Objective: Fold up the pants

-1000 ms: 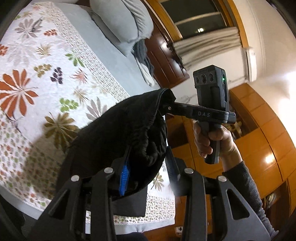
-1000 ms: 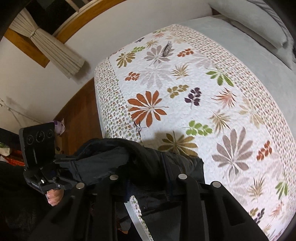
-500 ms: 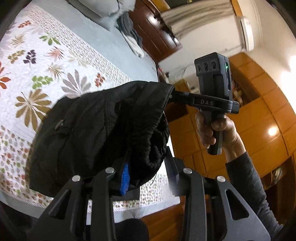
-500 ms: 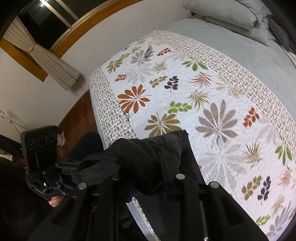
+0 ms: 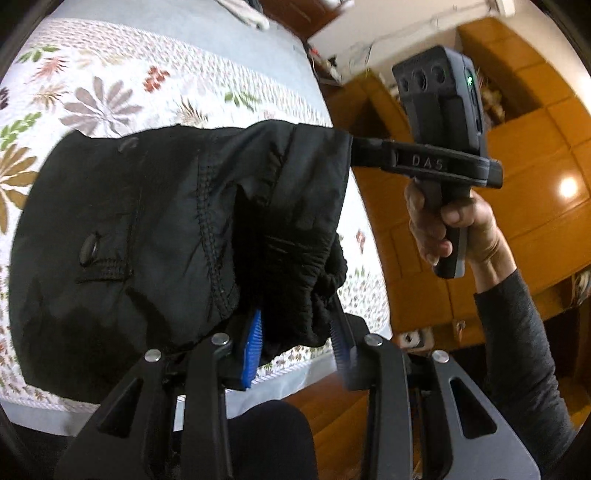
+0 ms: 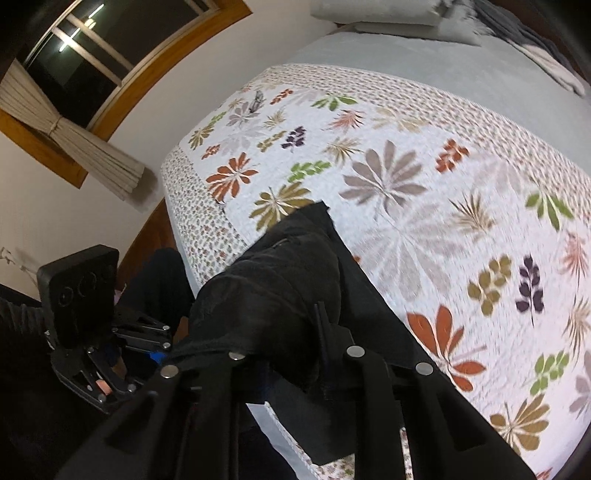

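Black pants (image 5: 147, 221) hang stretched between my two grippers over the near edge of the bed, their lower part draping onto the floral quilt (image 5: 110, 92). My left gripper (image 5: 295, 332) is shut on the bunched elastic waistband, with a blue pad showing beside the cloth. My right gripper (image 5: 360, 149), held by a hand (image 5: 450, 229), grips the waistband's far corner. In the right wrist view the pants (image 6: 295, 266) cover my right gripper (image 6: 284, 332); its jaws are closing with cloth pinched between them. The left gripper (image 6: 155, 350) shows at the left.
The quilt (image 6: 443, 221) covers most of the bed, with pillows (image 6: 388, 14) at its head. A wooden wardrobe (image 5: 517, 184) stands to the right of the bed. A window with a tied curtain (image 6: 92, 147) is on the far wall. Wooden floor runs beside the bed.
Both grippers have carried the pants sideways and lower over the bed. The cloth now hangs flatter and wider between them, closer to the quilt.
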A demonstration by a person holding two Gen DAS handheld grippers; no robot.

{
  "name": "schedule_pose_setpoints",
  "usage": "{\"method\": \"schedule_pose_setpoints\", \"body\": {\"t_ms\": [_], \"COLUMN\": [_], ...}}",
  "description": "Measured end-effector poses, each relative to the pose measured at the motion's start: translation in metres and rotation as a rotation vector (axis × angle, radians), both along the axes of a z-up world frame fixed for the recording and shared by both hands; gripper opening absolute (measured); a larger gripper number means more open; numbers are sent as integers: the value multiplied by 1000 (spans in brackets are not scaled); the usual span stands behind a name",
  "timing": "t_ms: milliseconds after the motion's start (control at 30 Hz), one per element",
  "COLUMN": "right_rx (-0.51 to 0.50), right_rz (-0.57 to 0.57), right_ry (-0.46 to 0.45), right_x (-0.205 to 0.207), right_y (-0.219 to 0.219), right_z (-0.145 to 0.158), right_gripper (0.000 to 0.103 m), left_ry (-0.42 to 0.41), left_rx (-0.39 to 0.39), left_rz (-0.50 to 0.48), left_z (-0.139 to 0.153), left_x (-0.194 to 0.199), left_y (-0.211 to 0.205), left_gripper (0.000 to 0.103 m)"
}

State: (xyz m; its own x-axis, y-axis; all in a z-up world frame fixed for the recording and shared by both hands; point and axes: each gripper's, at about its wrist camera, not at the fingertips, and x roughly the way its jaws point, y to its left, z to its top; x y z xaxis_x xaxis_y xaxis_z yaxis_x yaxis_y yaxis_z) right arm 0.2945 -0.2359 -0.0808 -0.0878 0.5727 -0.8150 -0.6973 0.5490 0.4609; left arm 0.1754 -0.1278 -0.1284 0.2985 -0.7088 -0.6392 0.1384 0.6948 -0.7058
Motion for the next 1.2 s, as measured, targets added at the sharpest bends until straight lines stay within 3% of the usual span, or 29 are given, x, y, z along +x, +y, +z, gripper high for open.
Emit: {"method": "schedule_pose_setpoints", "body": {"t_ms": [567,1200], "right_rx": [40,125], "right_rz": [-66,-131], "right_ry": [83,65], "right_x": [-8,-15], "right_y": [-84,-121], "right_z": [-87,-128], "right_gripper": [17,17], "left_ry": [124,117], "left_rx": [118,201], "left_rz": [-109,-174], "left_z": [-69,-77], "left_x": [10,14], "left_y": [-71,-103], "left_gripper": [30,31]}}
